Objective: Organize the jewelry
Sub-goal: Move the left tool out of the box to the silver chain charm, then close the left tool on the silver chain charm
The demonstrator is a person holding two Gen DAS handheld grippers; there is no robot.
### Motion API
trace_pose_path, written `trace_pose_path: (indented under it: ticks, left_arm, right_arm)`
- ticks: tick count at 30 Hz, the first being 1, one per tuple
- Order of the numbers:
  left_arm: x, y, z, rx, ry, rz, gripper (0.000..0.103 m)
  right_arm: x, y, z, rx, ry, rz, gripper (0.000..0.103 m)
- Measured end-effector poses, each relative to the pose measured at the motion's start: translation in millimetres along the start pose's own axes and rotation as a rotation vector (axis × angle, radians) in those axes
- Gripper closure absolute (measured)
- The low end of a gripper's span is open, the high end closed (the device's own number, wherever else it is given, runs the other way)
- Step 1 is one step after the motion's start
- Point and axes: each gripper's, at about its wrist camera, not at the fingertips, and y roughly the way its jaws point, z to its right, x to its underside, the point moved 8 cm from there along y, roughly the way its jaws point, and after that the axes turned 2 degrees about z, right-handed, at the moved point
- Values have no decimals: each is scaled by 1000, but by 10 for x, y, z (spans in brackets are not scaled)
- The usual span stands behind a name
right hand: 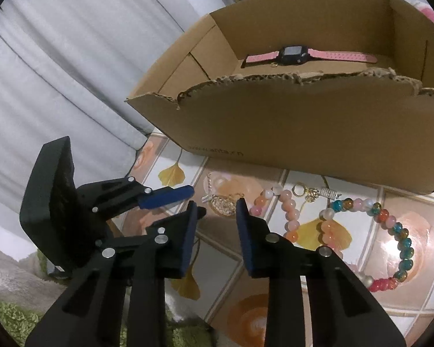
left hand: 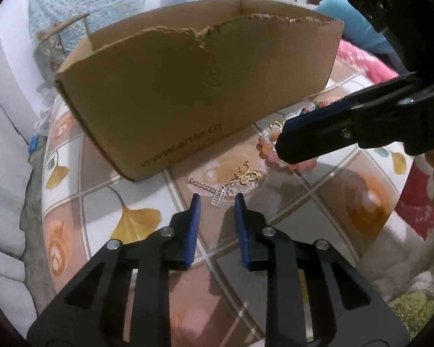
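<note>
Left hand-held gripper [left hand: 217, 196], black frame with blue pads, sits nearest the lens, jaws moderately wide and empty, tips just short of the thin silver chain with gold butterfly charm [left hand: 225, 183] lying flat on the tiled ginkgo-pattern desk [left hand: 136, 217]. Right hand-held gripper [right hand: 216, 204] also parted, holding nothing, hovering right of the chain, near the pink-orange bead bracelet [right hand: 289, 217]. Multicolour glass-bead bracelet [right hand: 402, 231] lies further right. Small gold keyring trinket [right hand: 306, 192] sits between the bracelets and the open brown cardboard box [right hand: 303, 127] at the far side; pink-strap black-faced watch [right hand: 295, 55] already inside.

Chain: light, limp, slippery, lies flush with the desk, likely to snag or slide out. Best pinch is at the butterfly charm or the small ladder-shaped tag, the stiffest raised parts. Bead bracelets: firmer, rollable; grip across one side of the loop.
</note>
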Motion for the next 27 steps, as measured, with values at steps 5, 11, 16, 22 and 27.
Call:
trace_pose_path:
  ticks: [5, 11, 16, 22, 27]
  left_arm:
    - [-36, 46, -34, 10, -4, -3, 85]
    - [-73, 75, -17, 31, 2, -3, 96]
    - [-54, 62, 0, 32, -1, -4, 98]
    - [82, -53, -99, 11, -41, -23, 99]
    - [199, -129, -215, -8, -83, -35, 99]
  right_arm:
    - [9, 33, 39, -2, 24, 1, 76]
    - [32, 23, 65, -1, 34, 0, 76]
    - [32, 7, 29, 8, 12, 3, 76]
    - [52, 91, -50, 26, -32, -12, 76]
    - [15, 181, -112, 55, -77, -13, 76]
